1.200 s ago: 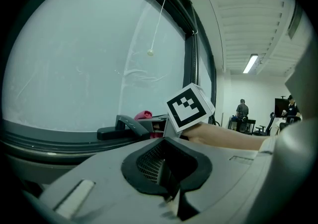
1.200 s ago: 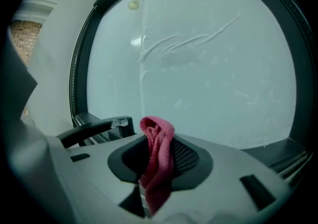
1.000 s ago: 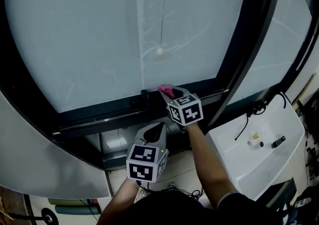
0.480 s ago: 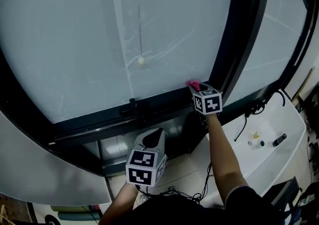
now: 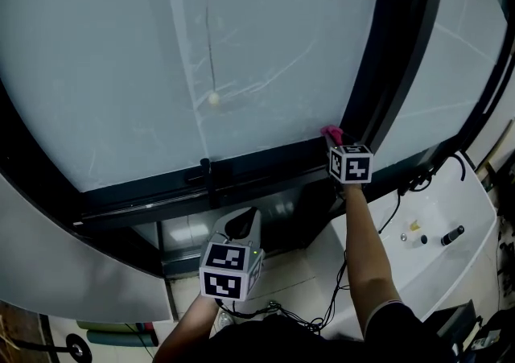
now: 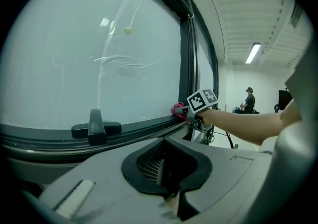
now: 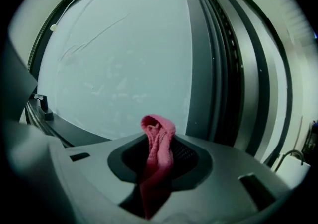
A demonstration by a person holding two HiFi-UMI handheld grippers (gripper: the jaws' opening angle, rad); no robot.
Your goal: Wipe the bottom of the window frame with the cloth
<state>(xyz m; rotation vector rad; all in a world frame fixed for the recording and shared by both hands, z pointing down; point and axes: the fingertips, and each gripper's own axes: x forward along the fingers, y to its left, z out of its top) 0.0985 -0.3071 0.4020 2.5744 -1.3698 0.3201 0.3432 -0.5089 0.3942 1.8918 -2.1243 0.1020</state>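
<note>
A pink cloth (image 7: 158, 154) is pinched in my right gripper (image 5: 336, 139), whose jaws are shut on it. In the head view the cloth (image 5: 331, 134) presses on the bottom rail of the dark window frame (image 5: 265, 162), right at its corner with the upright bar (image 5: 385, 72). The left gripper view shows the cloth (image 6: 178, 110) at the rail's far end. My left gripper (image 5: 241, 228) hangs below the frame, away from it, jaws shut with nothing between them.
A black window handle (image 5: 206, 171) sits on the bottom rail to the left. A pull cord with a small ball (image 5: 213, 99) hangs over the frosted glass. A white sink unit (image 5: 418, 233) stands at lower right. A person (image 6: 248, 100) stands far off.
My right gripper slid the cloth to the right along the bottom rail, from near the handle to the corner by the upright bar. The left gripper stayed low.
</note>
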